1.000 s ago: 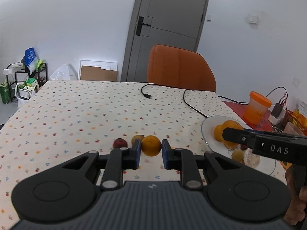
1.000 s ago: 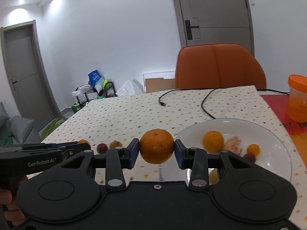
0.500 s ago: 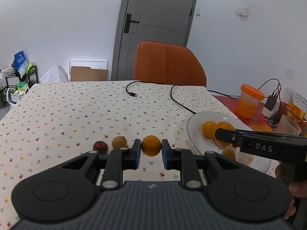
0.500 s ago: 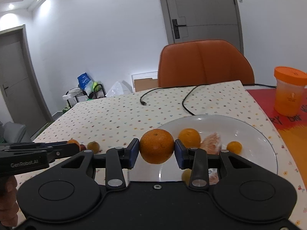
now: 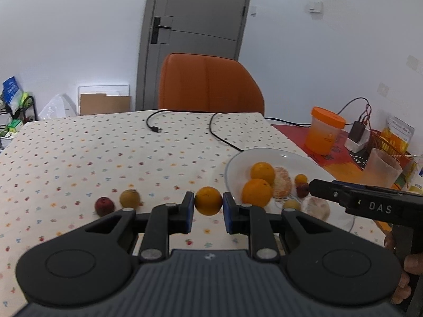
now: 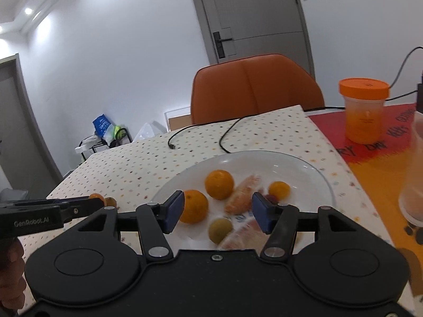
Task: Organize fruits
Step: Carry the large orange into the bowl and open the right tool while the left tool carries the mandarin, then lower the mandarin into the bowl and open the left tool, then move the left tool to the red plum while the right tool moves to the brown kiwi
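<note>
Black "GenRobot.AI" left tongs [image 5: 206,212] narrow, pads beside orange [image 5: 208,200], "DAS" right tongs [image 6: 217,212] wide above plate [image 6: 312,170].

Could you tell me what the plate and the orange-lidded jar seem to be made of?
Plate: probably glazed ceramic, being white, opaque and glossy with soft reflections. Orange-lidded jar: likely plastic, with a translucent wall showing orange contents and a matte orange lid.
</note>
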### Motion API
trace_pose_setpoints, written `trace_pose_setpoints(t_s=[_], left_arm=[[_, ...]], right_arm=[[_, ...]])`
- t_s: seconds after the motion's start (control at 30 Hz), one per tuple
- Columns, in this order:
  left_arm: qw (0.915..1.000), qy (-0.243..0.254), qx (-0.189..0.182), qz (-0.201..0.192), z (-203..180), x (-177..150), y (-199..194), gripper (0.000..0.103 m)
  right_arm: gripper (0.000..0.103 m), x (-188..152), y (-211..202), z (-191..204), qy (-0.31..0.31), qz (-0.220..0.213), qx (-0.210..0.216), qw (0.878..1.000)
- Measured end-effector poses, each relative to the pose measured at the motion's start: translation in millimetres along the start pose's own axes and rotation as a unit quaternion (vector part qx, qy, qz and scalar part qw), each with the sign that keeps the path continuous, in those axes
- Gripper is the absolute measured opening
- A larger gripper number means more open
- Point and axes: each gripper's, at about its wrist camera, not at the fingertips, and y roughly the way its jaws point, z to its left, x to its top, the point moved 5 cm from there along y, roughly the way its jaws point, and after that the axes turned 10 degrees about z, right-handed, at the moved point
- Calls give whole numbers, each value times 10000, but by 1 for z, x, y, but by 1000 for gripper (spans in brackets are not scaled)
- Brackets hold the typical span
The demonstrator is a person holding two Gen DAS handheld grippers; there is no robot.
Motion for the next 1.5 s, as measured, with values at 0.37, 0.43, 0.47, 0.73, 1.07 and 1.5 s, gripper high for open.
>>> trace_pose_setpoints(t_s=[0.37,0.43,0.47,0.73,1.07,1.5], left_arm=[[9989,291,-372,40,-32,5,4,21],[9985,343,-425,40,-38,9,2,21],[9983,384,-443,27,-41,10,1,21],[9980,450,-431,-121,-48,23,-10,26],[9998,167,93,-25,-6,16,-21,48],[9969,-185,748,-163,56,5,-50,67]], right_arm=[[57,-9,-28,-23,211,-208,-222,9993],[57,-10,-30,-25,254,-244,-188,9992],[57,-11,-31,-26,280,-263,-177,9991],[57,-17,-35,-20,299,-347,-98,9989],[57,-22,-32,-5,197,-331,68,9992],[59,-22,-21,28,-48,-170,261,9995]])
